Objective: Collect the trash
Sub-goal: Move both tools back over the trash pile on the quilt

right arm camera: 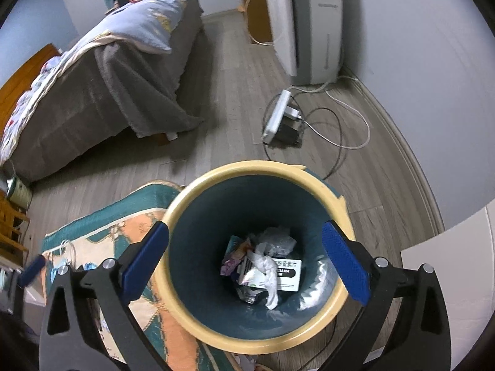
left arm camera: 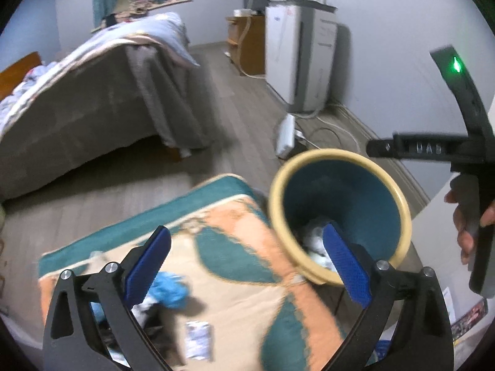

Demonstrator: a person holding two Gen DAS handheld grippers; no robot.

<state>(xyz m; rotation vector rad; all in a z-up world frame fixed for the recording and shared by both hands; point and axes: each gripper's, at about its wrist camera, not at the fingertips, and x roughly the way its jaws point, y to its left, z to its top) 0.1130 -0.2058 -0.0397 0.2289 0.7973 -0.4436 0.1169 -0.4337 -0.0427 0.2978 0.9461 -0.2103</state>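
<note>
Right tool [right arm camera: 244, 259] released, empty, over bin [right arm camera: 337, 306]. Left tool [left arm camera: 247, 262] released above rug [left arm camera: 241, 303]; blue scrap [left arm camera: 168, 290] and packet [left arm camera: 198, 340] remain. Risk: pinching rug with the thin packet.

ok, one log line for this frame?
right gripper: open, empty, above bin | left gripper: open, empty, over rug | bin: holds trash | rug: blue scrap, wrapper remain

Left tongs [left arm camera: 247, 262] spread wide and empty over the rug [left arm camera: 235, 247]; blue scrap [left arm camera: 168, 289] and white wrapper [left arm camera: 198, 340] below, bin [left arm camera: 338, 213] just right.
</note>
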